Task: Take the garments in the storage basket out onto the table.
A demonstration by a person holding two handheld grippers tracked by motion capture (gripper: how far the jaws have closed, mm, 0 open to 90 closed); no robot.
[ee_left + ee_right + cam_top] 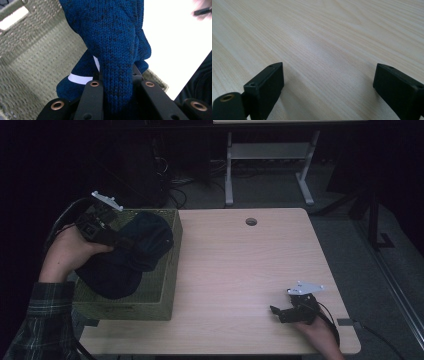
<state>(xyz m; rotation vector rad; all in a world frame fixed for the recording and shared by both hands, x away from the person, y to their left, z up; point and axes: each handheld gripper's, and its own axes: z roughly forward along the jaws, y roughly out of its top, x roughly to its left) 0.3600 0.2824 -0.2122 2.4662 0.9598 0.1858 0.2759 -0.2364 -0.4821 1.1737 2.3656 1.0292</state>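
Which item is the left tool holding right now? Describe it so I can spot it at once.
Look at the wooden table, then the woven olive basket at its left end. Over the basket hangs a dark blue knitted garment, pinched by the left tool. It is the only soft, blue thing there.

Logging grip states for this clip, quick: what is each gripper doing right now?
Left gripper: shut on the blue knit garment, over the woven basket.
Right gripper: open, holding nothing, low over the wooden table.

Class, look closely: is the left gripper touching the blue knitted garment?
Touching. In the left gripper view, the left gripper has its jaws clamped on a fold of the blue knitted garment.
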